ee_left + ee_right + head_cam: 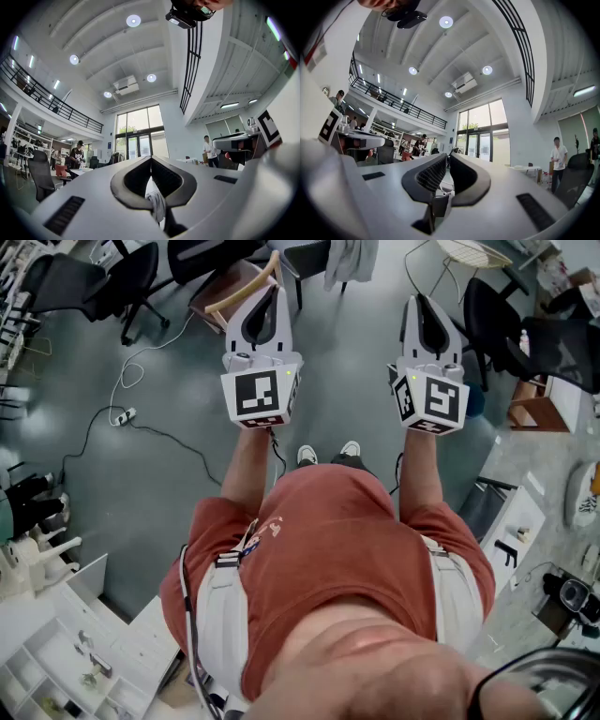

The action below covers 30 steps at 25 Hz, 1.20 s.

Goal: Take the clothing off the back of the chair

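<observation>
A pale grey garment (pixel 349 261) hangs over the back of a dark chair (pixel 309 257) at the far edge of the head view. Both grippers are held out level in front of the person, well short of that chair. The left gripper (pixel 273 289) has its jaw tips touching and nothing between them. In the left gripper view a pale cloth (pixel 157 205) shows far off through the opening behind the tips of the left gripper (pixel 151 157). The right gripper (pixel 415 299) is shut and empty too; in its own view the right gripper (pixel 447 154) has its tips together.
A wooden-framed chair (pixel 234 292) stands just beyond the left gripper. Black office chairs (pixel 122 277) (pixel 506 329) flank the space. A cable with a power strip (pixel 122 415) lies on the grey floor. White shelving (pixel 56 652) is at lower left. A person (pixel 209 150) stands far off.
</observation>
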Motion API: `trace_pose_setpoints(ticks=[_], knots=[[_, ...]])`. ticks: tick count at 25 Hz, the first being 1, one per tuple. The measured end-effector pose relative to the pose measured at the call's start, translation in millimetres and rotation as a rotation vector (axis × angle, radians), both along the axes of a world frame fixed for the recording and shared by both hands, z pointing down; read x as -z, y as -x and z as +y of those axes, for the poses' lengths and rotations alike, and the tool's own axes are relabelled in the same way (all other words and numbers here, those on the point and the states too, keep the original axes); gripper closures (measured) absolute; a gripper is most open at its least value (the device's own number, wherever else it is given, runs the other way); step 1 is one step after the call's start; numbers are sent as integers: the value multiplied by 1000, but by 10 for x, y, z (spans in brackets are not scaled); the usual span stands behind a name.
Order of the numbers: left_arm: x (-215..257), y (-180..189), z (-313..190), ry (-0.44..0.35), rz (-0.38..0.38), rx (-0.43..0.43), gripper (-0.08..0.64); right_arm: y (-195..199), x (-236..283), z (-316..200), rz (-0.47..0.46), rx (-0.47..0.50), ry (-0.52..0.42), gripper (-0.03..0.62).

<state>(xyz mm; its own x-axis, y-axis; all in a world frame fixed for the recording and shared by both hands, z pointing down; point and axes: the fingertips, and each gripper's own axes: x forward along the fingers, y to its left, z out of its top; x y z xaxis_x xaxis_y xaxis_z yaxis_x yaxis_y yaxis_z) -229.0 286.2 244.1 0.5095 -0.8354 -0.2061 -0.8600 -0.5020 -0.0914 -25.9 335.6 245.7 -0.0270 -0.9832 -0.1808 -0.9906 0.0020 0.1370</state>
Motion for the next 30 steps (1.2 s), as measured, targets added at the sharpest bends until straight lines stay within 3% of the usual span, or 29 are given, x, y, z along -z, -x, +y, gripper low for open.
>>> trace_pose_setpoints(ticks=[13,19,30], knots=[[-26,64,-10,-8,1,-28,545,151,-21,55,16,-25,6,552],[-92,158,9,-4,-7,-40,545,245,-96,63,-43,-21,2,551],[-263,109,-69,23,-7,-74,545,244,-258,50,-65,-46,33,551]])
